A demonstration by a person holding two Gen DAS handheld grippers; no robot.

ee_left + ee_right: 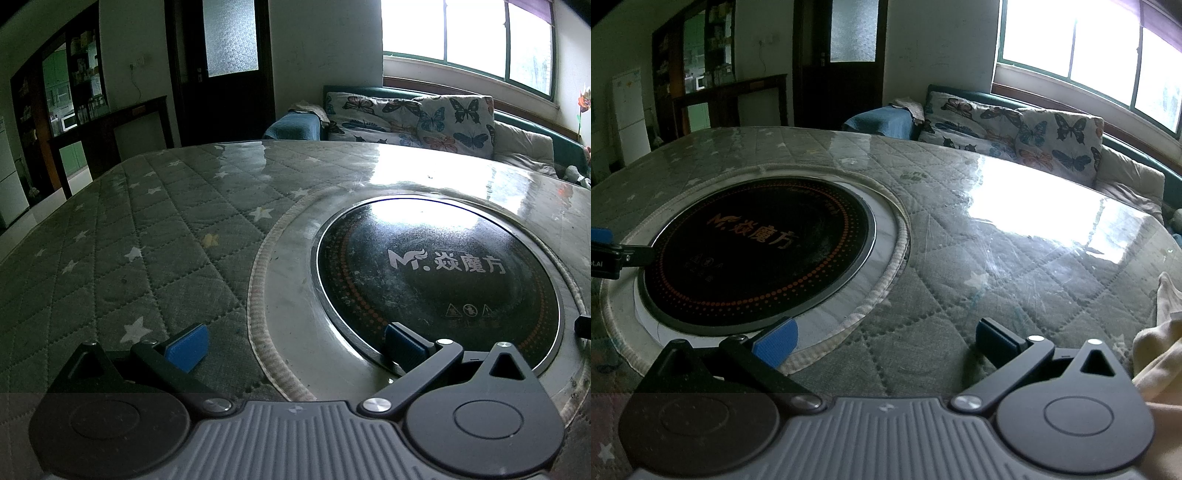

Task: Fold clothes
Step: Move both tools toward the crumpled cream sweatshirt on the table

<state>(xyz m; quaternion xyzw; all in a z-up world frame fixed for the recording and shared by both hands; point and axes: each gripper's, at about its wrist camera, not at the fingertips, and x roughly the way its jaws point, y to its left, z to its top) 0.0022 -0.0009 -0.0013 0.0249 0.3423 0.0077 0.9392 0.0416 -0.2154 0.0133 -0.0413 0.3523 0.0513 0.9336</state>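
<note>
At right edge, cream cloth (1160, 354) only.

We see our left gripper (295, 347) low over the table (147, 236), its blue pads (188, 347) spread wide with nothing between them. One finger hangs over the quilted cover, the other over the black hob (436, 273). A sofa (413, 118) stands beyond.

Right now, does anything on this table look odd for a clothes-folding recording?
No garment is laid out. The only cloth, cream-coloured, sits bunched at the right edge of the table, beside the right gripper. A round induction cooktop takes up the middle. Both grippers' jaws are open and empty.
</note>
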